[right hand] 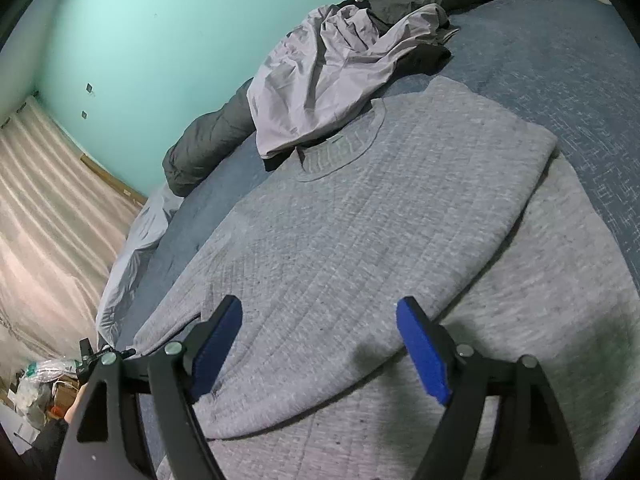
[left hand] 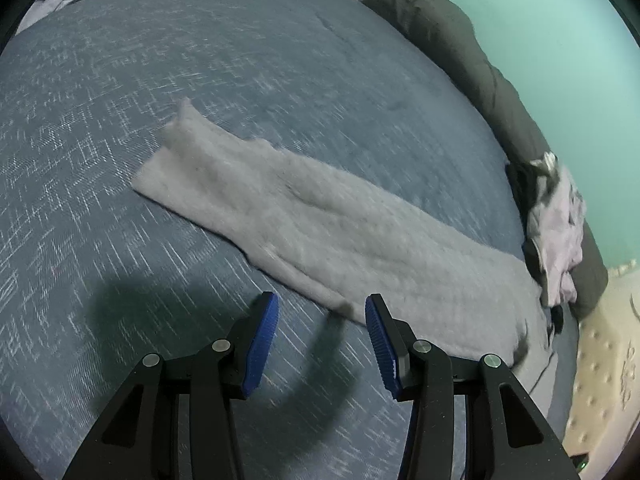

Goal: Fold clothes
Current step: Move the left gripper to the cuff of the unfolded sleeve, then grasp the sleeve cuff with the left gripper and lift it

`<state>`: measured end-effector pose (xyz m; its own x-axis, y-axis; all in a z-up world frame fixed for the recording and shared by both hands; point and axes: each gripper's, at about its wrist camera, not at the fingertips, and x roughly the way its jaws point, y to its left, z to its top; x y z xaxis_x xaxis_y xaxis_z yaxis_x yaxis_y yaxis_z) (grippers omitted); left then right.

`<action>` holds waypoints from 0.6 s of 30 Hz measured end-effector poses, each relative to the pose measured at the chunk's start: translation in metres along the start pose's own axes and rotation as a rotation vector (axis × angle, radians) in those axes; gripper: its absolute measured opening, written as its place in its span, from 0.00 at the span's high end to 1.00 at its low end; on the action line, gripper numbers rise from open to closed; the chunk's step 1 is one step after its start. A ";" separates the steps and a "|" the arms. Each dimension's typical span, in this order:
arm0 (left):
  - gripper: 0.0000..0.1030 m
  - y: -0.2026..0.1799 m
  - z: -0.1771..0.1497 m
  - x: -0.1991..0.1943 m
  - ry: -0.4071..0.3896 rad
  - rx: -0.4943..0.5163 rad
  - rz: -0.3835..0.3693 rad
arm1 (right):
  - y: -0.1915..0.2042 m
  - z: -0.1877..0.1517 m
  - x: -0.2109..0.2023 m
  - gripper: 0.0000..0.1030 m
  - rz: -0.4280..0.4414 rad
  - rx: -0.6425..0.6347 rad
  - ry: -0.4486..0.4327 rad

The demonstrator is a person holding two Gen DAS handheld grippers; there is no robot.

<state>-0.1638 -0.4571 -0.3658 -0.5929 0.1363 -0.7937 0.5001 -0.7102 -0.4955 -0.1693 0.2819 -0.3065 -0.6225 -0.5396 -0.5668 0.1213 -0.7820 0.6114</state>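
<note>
A wide bed fills both views, covered in a blue blanket (left hand: 260, 52) with pale flecks, and the grey sweater (right hand: 360, 240) lies flat on it, chest up, collar toward the wall. From the left wrist view a long grey sleeve (left hand: 304, 220) stretches out across the blanket away from the sweater's body. The left gripper (left hand: 322, 304) hangs over bare blanket just beside the sleeve's near edge, its blue pads parted about halfway with nothing between them. The right gripper (right hand: 320, 308) hovers over the sweater's lower part, jaws spread wide and empty, the folded side of the sweater lying right under it. Just beyond the sweater's collar sits a crumpled pale lilac garment (right hand: 332, 76), partly overlapping the neckline. Behind that, a dark olive quilt (right hand: 208, 148) is bunched along the bed's far edge against a mint-green wall (right hand: 160, 40). Beside the bed, a pale striped floor (right hand: 48, 208) runs off to the left, with bags and clutter (right hand: 36, 384) in the corner.
</note>
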 end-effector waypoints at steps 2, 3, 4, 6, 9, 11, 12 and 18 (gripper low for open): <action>0.52 0.009 0.005 0.004 -0.003 -0.048 -0.017 | 0.002 -0.002 0.001 0.22 -0.003 -0.008 -0.003; 0.52 0.010 0.008 0.005 -0.010 -0.052 -0.013 | 0.004 -0.002 0.003 0.22 -0.002 -0.011 0.000; 0.52 0.012 0.011 0.005 -0.023 -0.050 -0.004 | 0.005 -0.003 0.004 0.22 -0.001 -0.016 0.004; 0.52 0.010 0.016 0.008 -0.042 -0.056 0.008 | 0.007 -0.004 0.006 0.22 -0.002 -0.024 0.008; 0.52 0.017 0.022 0.010 -0.067 -0.094 0.004 | 0.008 -0.004 0.005 0.22 -0.006 -0.027 0.003; 0.52 0.017 0.024 0.013 -0.074 -0.100 0.000 | 0.007 -0.003 0.004 0.22 -0.006 -0.022 -0.003; 0.52 0.016 0.025 0.014 -0.078 -0.099 -0.001 | 0.007 -0.003 0.003 0.22 -0.007 -0.020 -0.004; 0.69 0.002 0.029 0.019 -0.110 -0.046 -0.003 | 0.005 -0.003 0.005 0.22 -0.014 -0.014 0.000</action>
<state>-0.1927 -0.4762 -0.3716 -0.6585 0.0601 -0.7502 0.5250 -0.6775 -0.5151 -0.1700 0.2744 -0.3079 -0.6245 -0.5283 -0.5752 0.1234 -0.7940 0.5953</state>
